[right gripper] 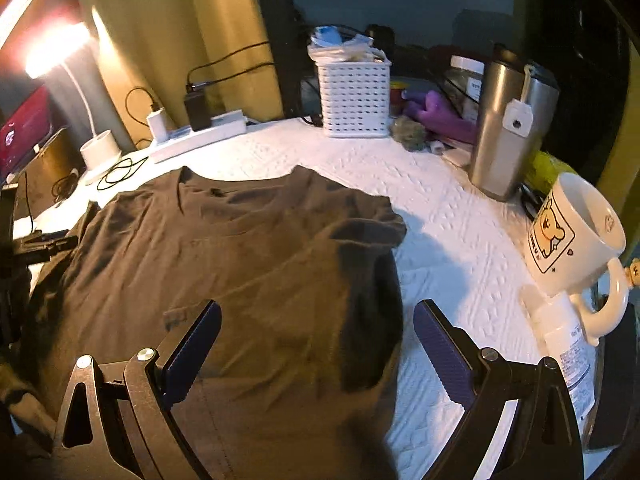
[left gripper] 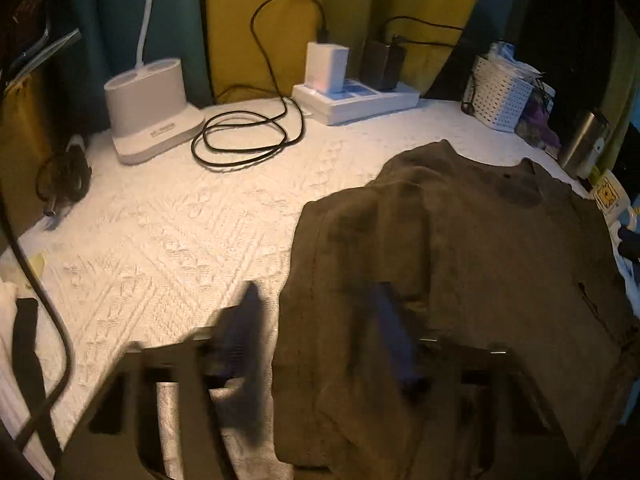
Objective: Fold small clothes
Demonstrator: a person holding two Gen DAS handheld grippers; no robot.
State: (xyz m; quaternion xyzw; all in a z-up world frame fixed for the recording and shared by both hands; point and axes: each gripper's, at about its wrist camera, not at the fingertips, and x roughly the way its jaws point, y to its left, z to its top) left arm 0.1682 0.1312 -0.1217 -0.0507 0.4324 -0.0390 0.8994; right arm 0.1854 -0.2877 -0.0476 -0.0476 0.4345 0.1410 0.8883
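My left gripper (left gripper: 320, 320) straddles the left edge of the brown shirt (right gripper: 248, 248) spread on the white quilt (right gripper: 452, 216), pads apart; my right gripper (right gripper: 316, 344) hangs wide open above its right side.

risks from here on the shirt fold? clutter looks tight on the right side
1. The mug and steel tumbler stand close beside the brown shirt; a wide swing by the open right gripper might tip them.
2. The left gripper straddles the shirt's left edge; it looks blurred, so it may pinch one layer only.
3. The shirt's right side is already folded over and could slip open.
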